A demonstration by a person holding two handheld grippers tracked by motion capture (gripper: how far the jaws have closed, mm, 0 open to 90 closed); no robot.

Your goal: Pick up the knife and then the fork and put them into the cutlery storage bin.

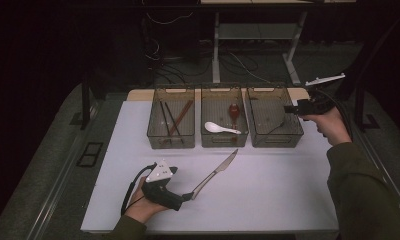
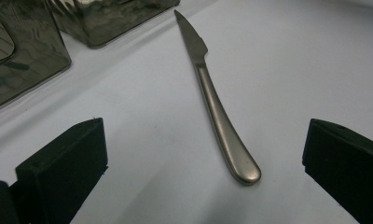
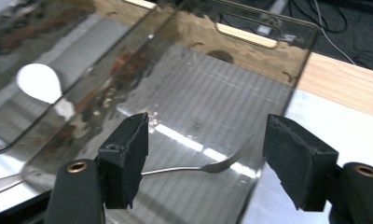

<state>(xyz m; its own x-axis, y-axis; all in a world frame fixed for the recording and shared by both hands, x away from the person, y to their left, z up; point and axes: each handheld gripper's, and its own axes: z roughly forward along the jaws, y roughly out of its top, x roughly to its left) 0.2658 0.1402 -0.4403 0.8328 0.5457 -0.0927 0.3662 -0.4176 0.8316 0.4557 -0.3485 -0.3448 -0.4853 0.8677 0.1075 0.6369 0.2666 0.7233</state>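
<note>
1. Three bins stand in a row at the back of the desk [image 1: 268, 200].
2. Chopsticks [image 1: 171, 120] lie in the left bin [image 1: 171, 143].
3. A spoon [image 1: 221, 129] lies in the middle bin [image 1: 224, 142].
4. A fork [image 3: 198, 168] lies in the right bin [image 1: 275, 140].
5. A knife [image 1: 215, 174] lies before the bins.

three clear smoky-brown plastic bins [image 1: 171, 142] stand in a row at the far side of the white table top [image 1: 268, 200]. one silver metal table knife [image 1: 215, 174] lies on the table in front of them. the left bin holds thin dark chopsticks [image 1: 166, 120] beside reddish-brown ones [image 1: 180, 117]; how many sticks in all cannot be told. the middle bin holds two spoons: one white ceramic soup spoon [image 1: 220, 128] and one dark red spoon [image 1: 233, 111]. the right bin holds one silver metal fork [image 3: 208, 167]. two black handheld two-jaw grippers are in use, the left gripper [image 1: 187, 196] and the right gripper [image 1: 288, 109], one per hand.
</note>
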